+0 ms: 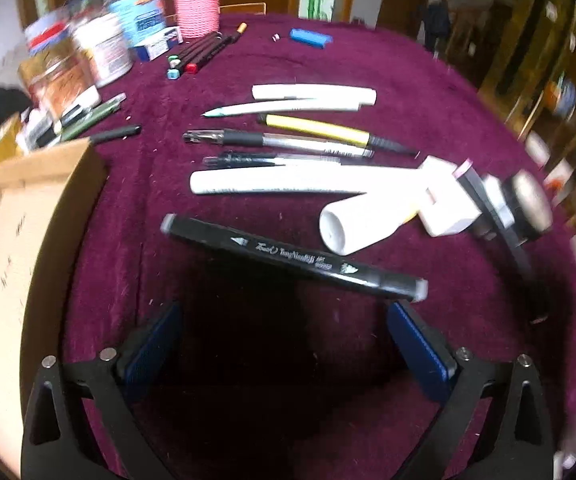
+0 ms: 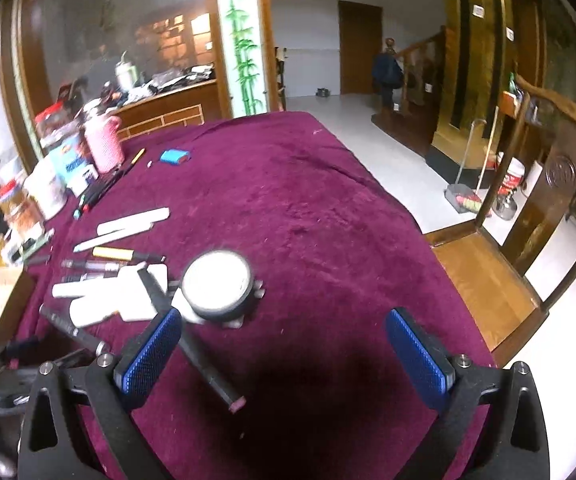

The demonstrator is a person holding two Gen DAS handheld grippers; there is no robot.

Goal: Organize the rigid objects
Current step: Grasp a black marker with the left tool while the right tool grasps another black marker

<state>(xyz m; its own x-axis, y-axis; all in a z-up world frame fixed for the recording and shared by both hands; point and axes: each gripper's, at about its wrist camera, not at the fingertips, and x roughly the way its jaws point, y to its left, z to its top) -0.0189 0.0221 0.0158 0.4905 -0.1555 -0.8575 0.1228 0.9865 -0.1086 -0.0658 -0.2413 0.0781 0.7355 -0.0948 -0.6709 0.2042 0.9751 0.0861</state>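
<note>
Pens point(image 1: 288, 142) lie in a row on the purple counter point(image 1: 368, 72), with a black marker point(image 1: 294, 258) just ahead of the left tongs point(image 1: 285, 344), which gape wide, empty. At ten o'clock a cardboard box point(image 1: 27, 216) stands, contents unseen. The right tongs point(image 2: 285, 354) also gape empty, near a round tin point(image 2: 217, 284).

Left claw point(image 1: 283, 344) and right claw point(image 2: 283, 356) both gape wide, holding nothing.
</note>
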